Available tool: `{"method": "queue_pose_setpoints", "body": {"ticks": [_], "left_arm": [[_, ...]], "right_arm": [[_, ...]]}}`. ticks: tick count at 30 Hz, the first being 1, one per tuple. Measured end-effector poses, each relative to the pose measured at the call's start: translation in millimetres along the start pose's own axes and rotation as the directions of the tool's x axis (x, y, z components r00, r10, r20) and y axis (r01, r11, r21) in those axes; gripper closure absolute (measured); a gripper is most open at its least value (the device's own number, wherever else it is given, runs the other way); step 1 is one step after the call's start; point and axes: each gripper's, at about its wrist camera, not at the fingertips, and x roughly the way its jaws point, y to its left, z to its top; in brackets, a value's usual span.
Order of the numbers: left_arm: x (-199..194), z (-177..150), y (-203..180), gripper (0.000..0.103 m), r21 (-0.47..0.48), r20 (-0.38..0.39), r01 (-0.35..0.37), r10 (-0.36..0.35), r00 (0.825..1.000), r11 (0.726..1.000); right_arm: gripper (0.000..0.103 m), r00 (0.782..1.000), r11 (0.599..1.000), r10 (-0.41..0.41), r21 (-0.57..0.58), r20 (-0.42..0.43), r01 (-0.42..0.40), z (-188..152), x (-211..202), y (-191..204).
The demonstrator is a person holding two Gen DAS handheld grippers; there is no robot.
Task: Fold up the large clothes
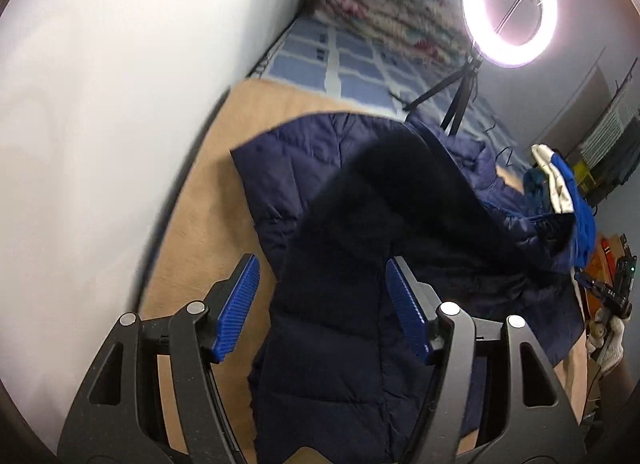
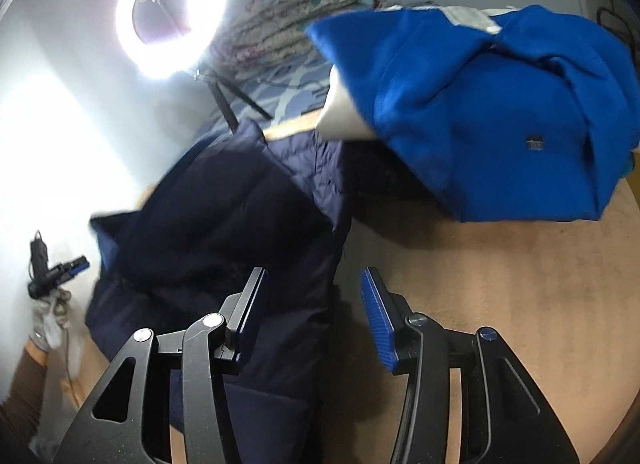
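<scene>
Two large garments share the tan surface (image 2: 460, 264), which runs up to a bed (image 1: 360, 59) with a blue checked cover at 12 o'clock. Biggest is the navy puffer jacket (image 1: 304, 167), sprawled across the middle of the left wrist view, with one dark sleeve or panel (image 1: 340, 304) draped back over its body and running down toward 6 o'clock between the fingers of the left claw (image 1: 322, 308). That claw stands released, its blue pads well apart on either side of the fabric, not pinching it. In the right wrist view the jacket fills the 8 to 10 o'clock region, and the right claw (image 2: 314, 316) is likewise spread wide, one finger over the jacket's edge, the other over bare surface.

Next in size, a blue-and-white garment (image 2: 500, 111) lies bunched at 1 o'clock, unfolded or only loosely heaped. A rolled floral quilt (image 1: 392, 11) rests on the bed, and a ring light (image 1: 510, 15) on a tripod glares nearby.

Judging by the layout, the jacket has at most one fold started; its body is not squared up, and the second garment looks untouched.
</scene>
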Motion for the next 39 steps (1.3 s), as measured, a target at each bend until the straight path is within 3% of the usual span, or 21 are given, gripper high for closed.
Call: {"method": "queue_pose_setpoints", "body": {"ticks": [6, 12, 14, 16, 18, 20, 21, 23, 27, 32, 39], "left_arm": [[35.4, 8.1, -3.0, 0.036, -0.028, -0.056, -0.007, 0.005, 0.998, 1.0], [65.1, 16.1, -0.9, 0.038, -0.067, -0.104, -0.006, -0.001, 0.995, 0.998], [70.9, 15.7, -6.2, 0.051, -0.037, -0.116, -0.019, 0.014, 0.993, 0.999], [77.9, 13.7, -14.7, 0.058, 0.017, -0.126, -0.053, 0.054, 0.991, 0.998], [81.5, 11.7, -21.1, 0.074, 0.058, -0.129, -0.077, 0.084, 0.988, 0.995], [83.6, 10.4, -26.0, 0.089, 0.086, -0.128, -0.104, 0.115, 0.985, 0.991], [84.5, 10.2, -28.0, 0.09, 0.096, -0.127, -0.118, 0.13, 0.983, 0.988], [84.4, 9.2, -33.7, 0.096, 0.121, -0.125, -0.136, 0.151, 0.981, 0.983], [75.2, 9.4, -47.9, 0.099, 0.204, -0.086, -0.172, 0.193, 0.977, 0.964], [47.4, 19.3, -49.0, 0.1, 0.184, -0.029, -0.148, 0.156, 0.987, 0.972], [23.8, 34.4, -64.9, 0.101, 0.231, 0.05, -0.178, 0.171, 0.984, 0.957]], "right_arm": [[0.056, 0.999, 0.997, -0.029, -0.075, -0.046, 0.025, 8.1, 29.1, 19.1], [0.055, 0.996, 0.998, -0.046, -0.05, -0.08, 0.043, 22.9, 51.2, 13.1], [0.055, 0.995, 0.998, -0.047, -0.044, -0.084, 0.044, 27.1, 57.3, 11.9], [0.055, 0.994, 0.996, -0.068, -0.056, -0.088, 0.064, 28.5, 60.7, 14.3], [0.055, 0.993, 0.995, -0.068, -0.084, -0.091, 0.061, 25.2, 60.3, 20.0], [0.066, 0.99, 0.986, -0.107, -0.142, -0.091, 0.093, 24.1, 59.4, 31.6], [0.088, 0.989, 0.982, -0.115, -0.159, -0.095, 0.099, 23.1, 59.6, 34.7], [0.094, 0.984, 0.972, -0.148, -0.197, -0.095, 0.127, 21.9, 57.5, 44.2], [0.097, 0.979, 0.948, -0.197, -0.267, -0.059, 0.175, 20.9, 48.4, 60.3], [0.1, 0.965, 0.906, -0.263, -0.346, -0.004, 0.246, 18.4, 31.7, 74.8], [0.101, 0.963, 0.894, -0.263, -0.36, 0.063, 0.268, 28.5, 11.6, 86.4]]}}
